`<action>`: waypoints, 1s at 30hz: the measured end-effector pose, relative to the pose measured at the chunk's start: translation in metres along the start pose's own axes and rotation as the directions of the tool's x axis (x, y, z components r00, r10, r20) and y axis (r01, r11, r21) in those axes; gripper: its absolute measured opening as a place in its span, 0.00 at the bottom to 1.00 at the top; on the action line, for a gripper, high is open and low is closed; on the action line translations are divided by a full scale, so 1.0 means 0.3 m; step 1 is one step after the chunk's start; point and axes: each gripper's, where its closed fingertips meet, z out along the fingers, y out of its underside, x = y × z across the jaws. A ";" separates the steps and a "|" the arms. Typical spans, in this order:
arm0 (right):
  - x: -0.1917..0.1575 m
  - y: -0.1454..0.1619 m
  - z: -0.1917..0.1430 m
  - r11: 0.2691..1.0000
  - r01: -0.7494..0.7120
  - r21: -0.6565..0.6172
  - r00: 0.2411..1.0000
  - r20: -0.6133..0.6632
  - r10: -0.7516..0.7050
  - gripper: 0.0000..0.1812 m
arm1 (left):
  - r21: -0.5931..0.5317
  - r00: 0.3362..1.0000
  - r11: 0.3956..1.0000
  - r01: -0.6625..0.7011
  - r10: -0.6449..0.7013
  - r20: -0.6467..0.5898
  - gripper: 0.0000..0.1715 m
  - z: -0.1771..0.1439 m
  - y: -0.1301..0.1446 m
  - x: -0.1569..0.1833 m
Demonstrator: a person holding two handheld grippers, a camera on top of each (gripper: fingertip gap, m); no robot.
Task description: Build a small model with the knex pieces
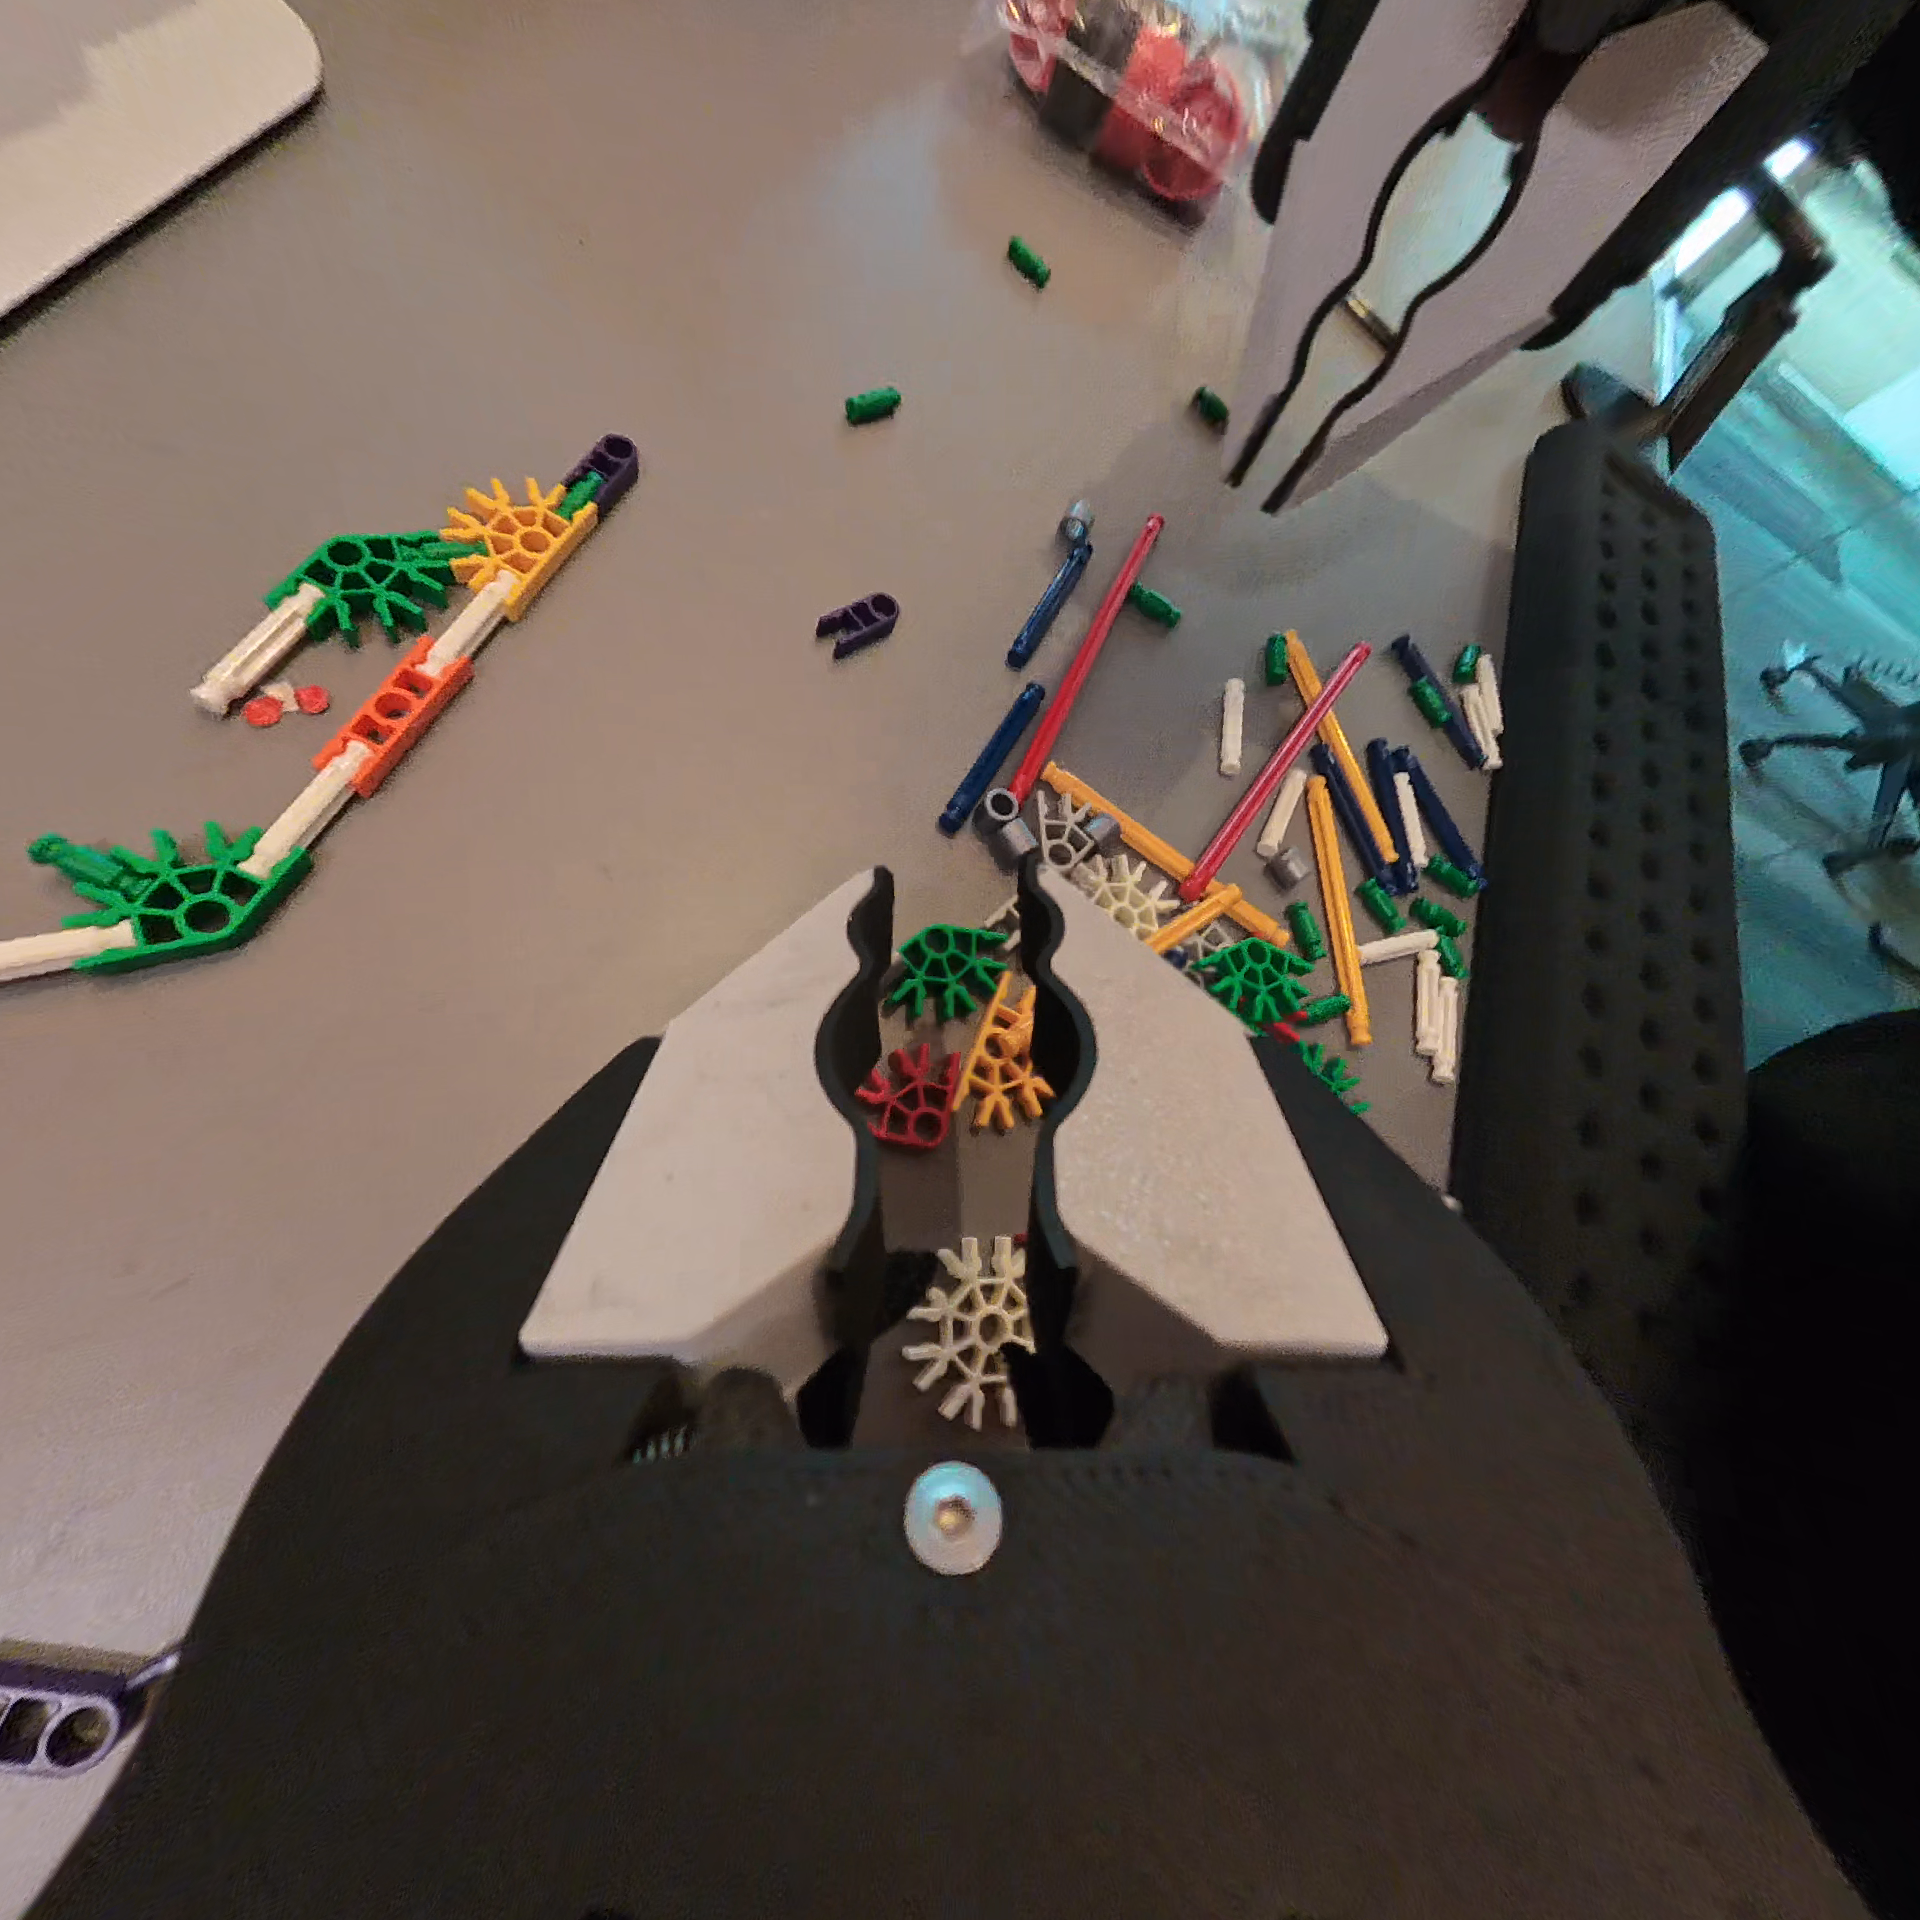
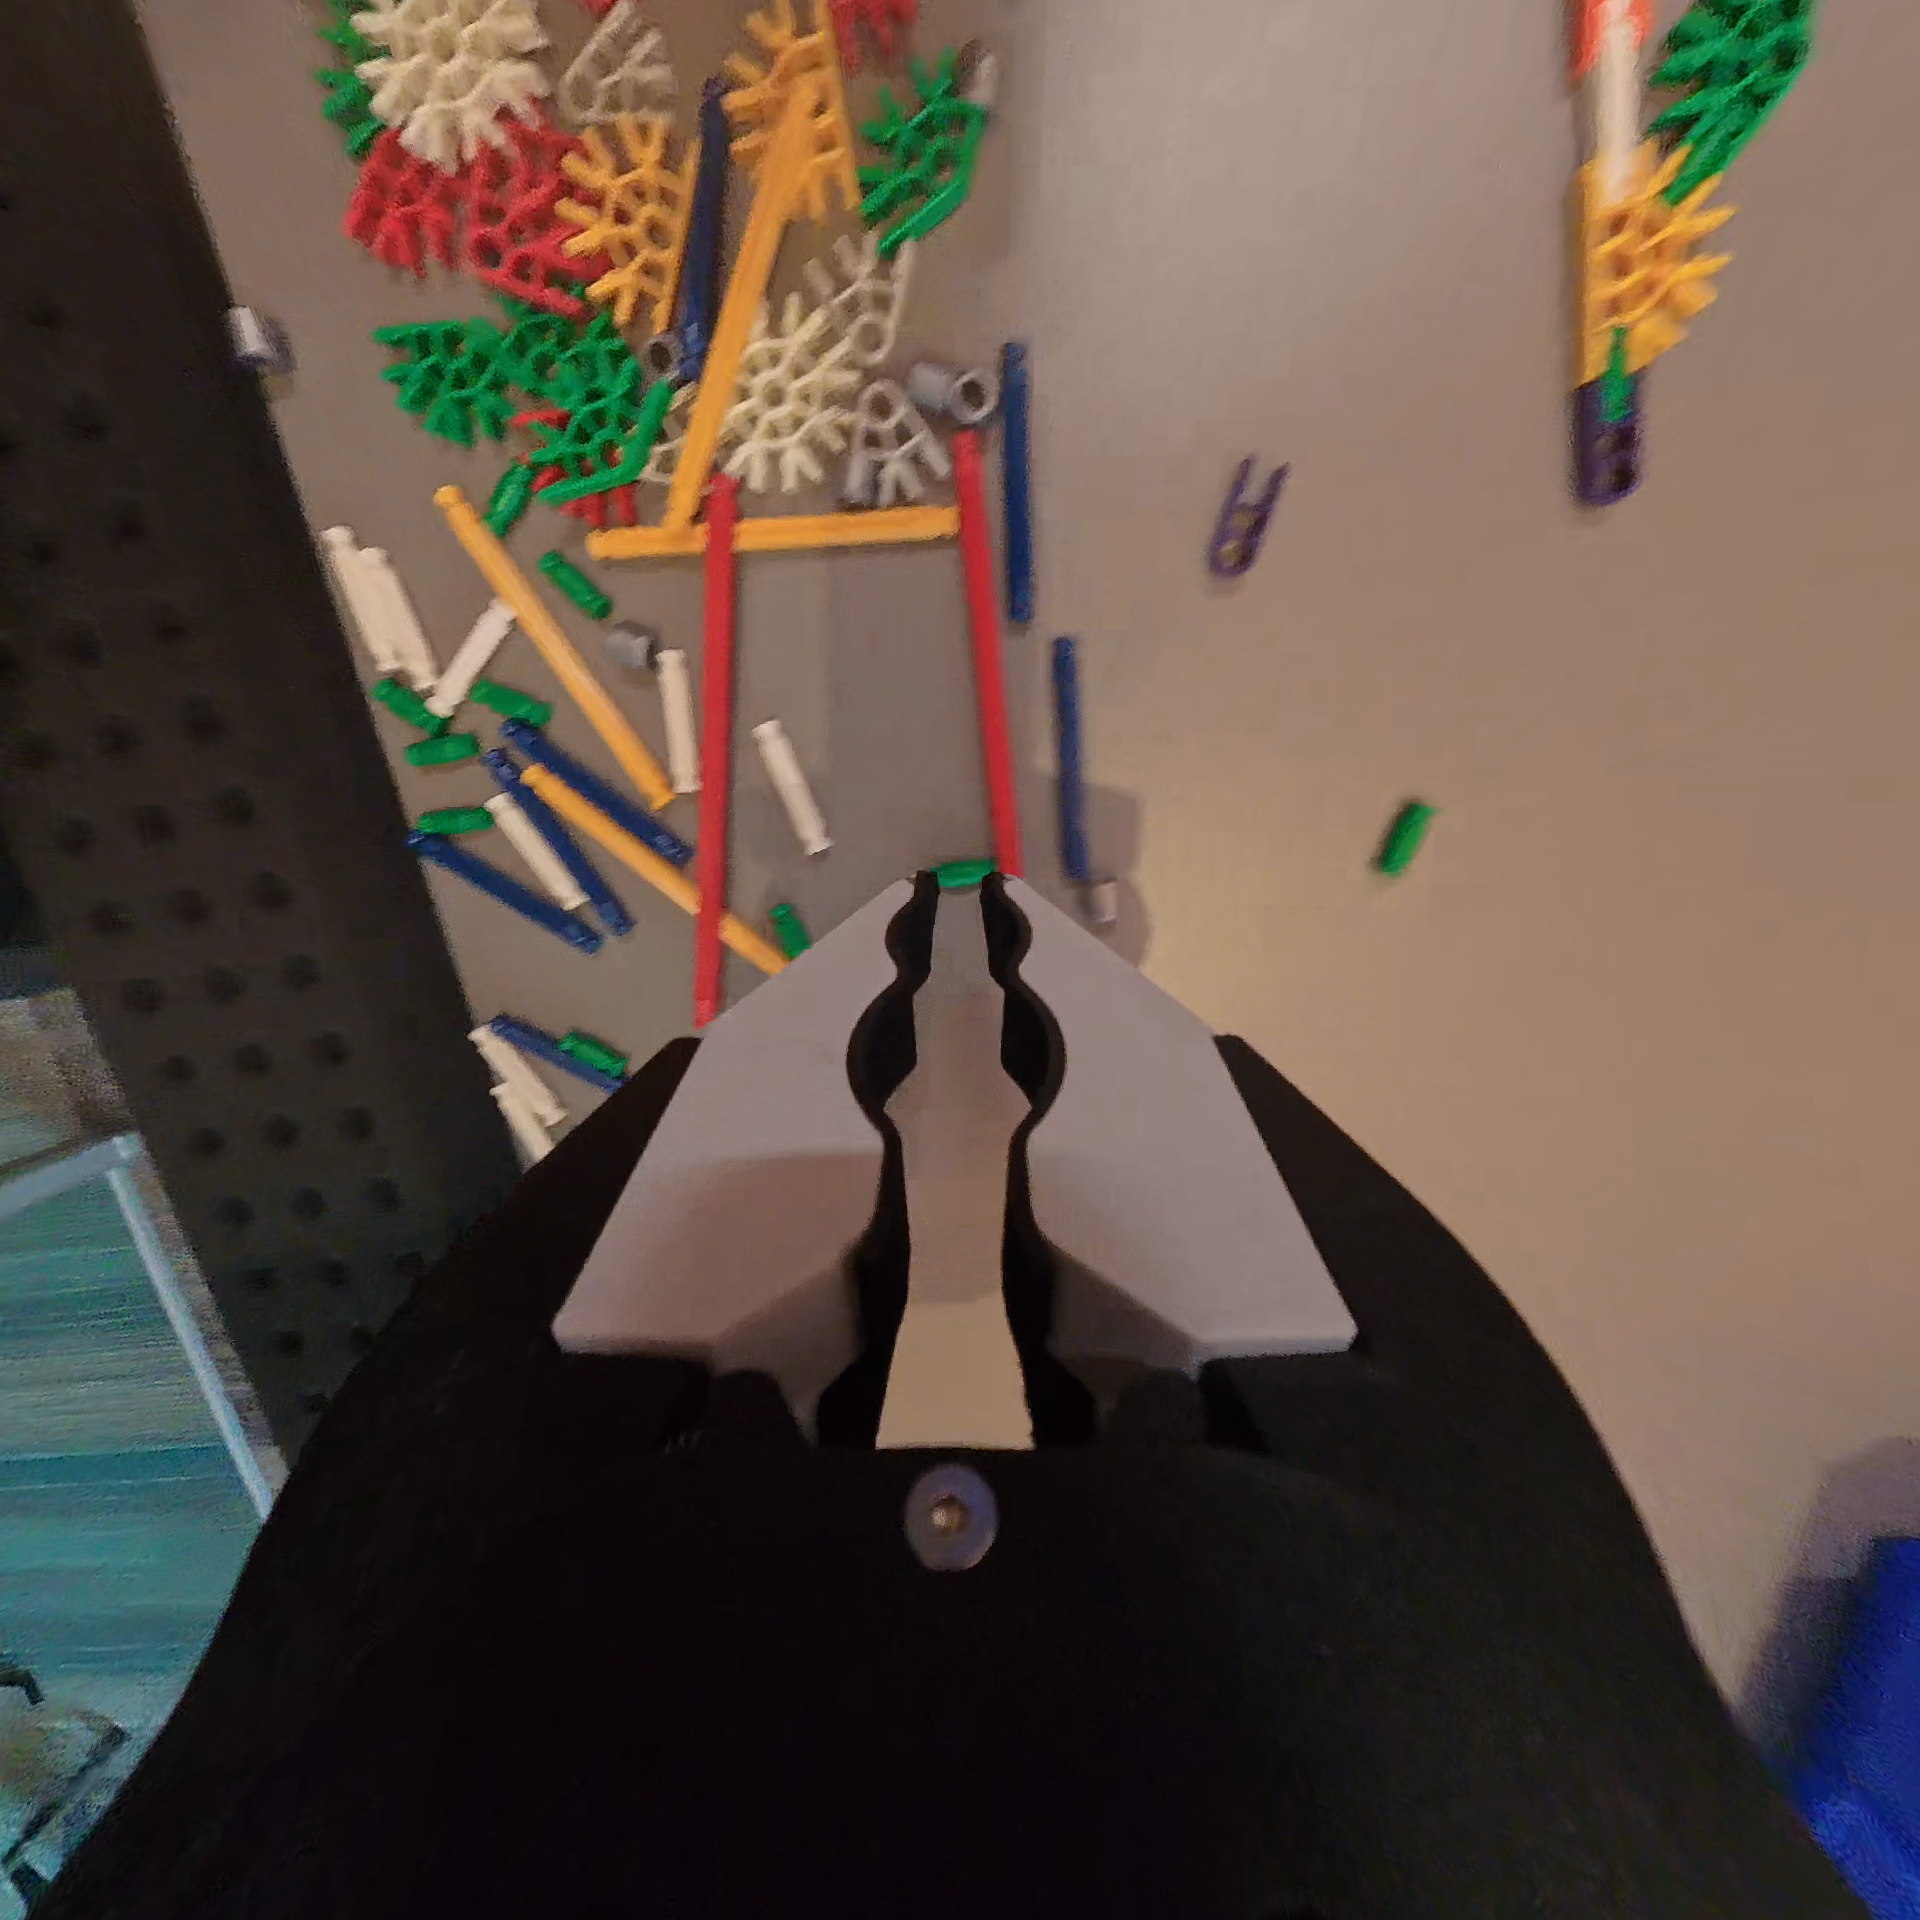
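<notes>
Pinching short green plastic rod [image 2: 961, 873] crosswise at fingertips, right hand-held gripper [image 2: 958, 881] hangs above grey bench [image 2: 1455, 623]. Left hand-held gripper [image 1: 956, 883], narrow gap, empty, hovers over green fan-shaped connector [image 1: 943, 966] in loose pile.

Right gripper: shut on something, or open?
Shut on a short green rod: the right gripper pinches it crosswise at its fingertips.
</notes>
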 end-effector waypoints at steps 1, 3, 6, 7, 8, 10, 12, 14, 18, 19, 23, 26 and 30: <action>-0.029 0.026 0.014 1.000 -0.013 0.001 1.000 0.006 0.013 0.05 | -0.014 1.000 1.000 -0.017 0.017 0.005 0.12 0.013 0.007 0.003; -0.078 0.062 0.044 1.000 -0.013 0.013 1.000 0.017 0.012 0.04 | -0.030 1.000 0.999 -0.026 0.026 -0.012 0.13 0.038 0.016 0.018; -0.120 0.079 0.085 0.999 -0.023 0.031 0.999 0.033 0.022 0.02 | -0.036 0.999 0.999 -0.029 0.028 -0.024 0.13 0.065 0.018 0.033; -0.126 0.085 0.096 0.999 -0.021 0.025 0.999 0.033 0.021 0.02 | -0.036 0.999 0.999 -0.031 0.031 -0.027 0.13 0.072 0.016 0.039; -0.129 0.089 0.105 1.000 -0.022 0.019 0.999 0.033 0.021 0.01 | -0.036 0.999 0.999 -0.034 0.033 -0.030 0.13 0.076 0.013 0.044; -0.133 0.098 0.121 1.000 -0.021 0.004 0.999 0.037 0.020 0.01 | -0.037 0.999 0.998 -0.043 0.042 -0.027 0.13 0.082 0.008 0.050; -0.133 0.112 0.133 1.000 -0.017 -0.020 0.999 0.036 0.018 0.02 | -0.036 0.998 0.998 -0.050 0.049 -0.026 0.13 0.084 0.004 0.058; -0.133 0.110 0.138 1.000 -0.018 -0.013 0.999 0.042 0.019 0.01 | -0.029 0.998 0.998 -0.051 0.050 -0.024 0.13 0.084 -0.001 0.063; -0.144 0.097 0.147 1.000 -0.015 0.015 0.998 0.063 0.014 0.02 | -0.018 0.999 0.999 -0.050 0.049 -0.018 0.13 0.086 -0.001 0.071; -0.143 0.095 0.147 1.000 -0.017 0.023 0.998 0.062 0.016 0.02 | -0.017 0.999 0.999 -0.047 0.047 -0.015 0.13 0.086 0.000 0.070; -0.085 0.028 0.098 0.988 -0.093 0.122 0.995 0.032 0.089 0.00 | -0.011 0.998 0.998 -0.055 0.056 0.019 0.13 0.083 -0.001 0.042; -0.031 -0.057 0.053 0.973 -0.116 0.200 0.993 0.022 0.114 0.00 | -0.019 0.994 0.995 -0.093 0.094 0.050 0.12 0.098 -0.024 -0.012; 0.020 -0.102 0.039 0.961 -0.144 0.237 0.990 0.037 0.139 0.00 | -0.071 0.986 0.985 -0.155 0.159 0.058 0.12 0.129 -0.052 -0.068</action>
